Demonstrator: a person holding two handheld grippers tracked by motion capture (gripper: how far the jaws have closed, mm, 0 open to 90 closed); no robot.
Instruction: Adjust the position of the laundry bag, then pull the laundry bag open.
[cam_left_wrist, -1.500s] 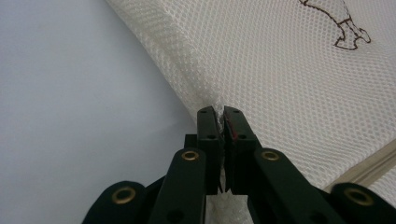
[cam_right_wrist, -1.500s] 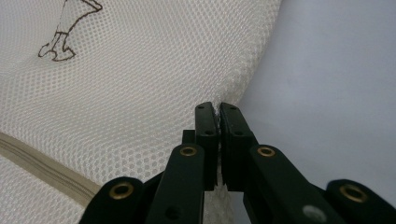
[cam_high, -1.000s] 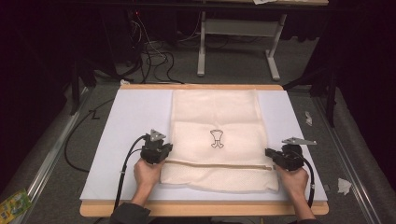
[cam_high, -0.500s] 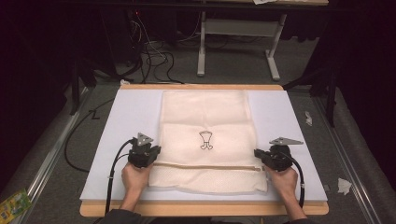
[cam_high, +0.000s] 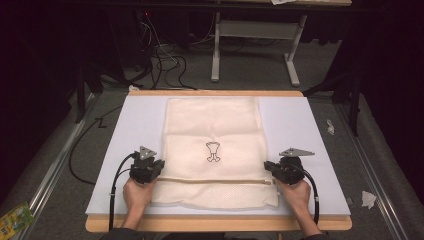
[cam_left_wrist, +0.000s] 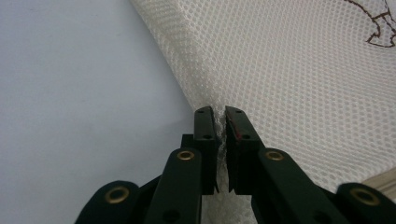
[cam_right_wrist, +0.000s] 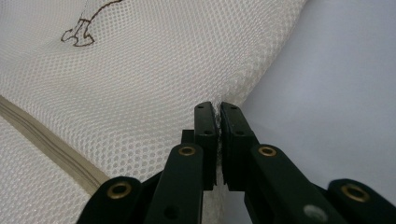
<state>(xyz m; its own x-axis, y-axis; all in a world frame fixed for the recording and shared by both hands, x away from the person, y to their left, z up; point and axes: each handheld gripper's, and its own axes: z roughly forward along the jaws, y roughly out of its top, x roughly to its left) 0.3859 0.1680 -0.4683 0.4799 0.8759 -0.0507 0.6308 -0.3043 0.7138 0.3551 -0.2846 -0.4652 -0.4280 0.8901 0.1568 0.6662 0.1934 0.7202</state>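
left gripper (cam_high: 156, 172) is clamped on the left edge of the mesh bag (cam_high: 214, 125), jaws nearly closed with fabric pinched between them. right gripper (cam_high: 268, 167) pinches the bag's right edge likewise. the bag lies flat on the white table (cam_high: 310, 120) between both grippers, its zipper (cam_high: 215, 181) running near the grippers.

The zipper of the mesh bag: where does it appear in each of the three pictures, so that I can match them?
High view: the zipper runs straight across the mesh bag, between the two grippers.
Left gripper view: a short end at the lower right corner.
Right gripper view: a diagonal band at the lower left.
Shared landmark: the brown printed emblem.
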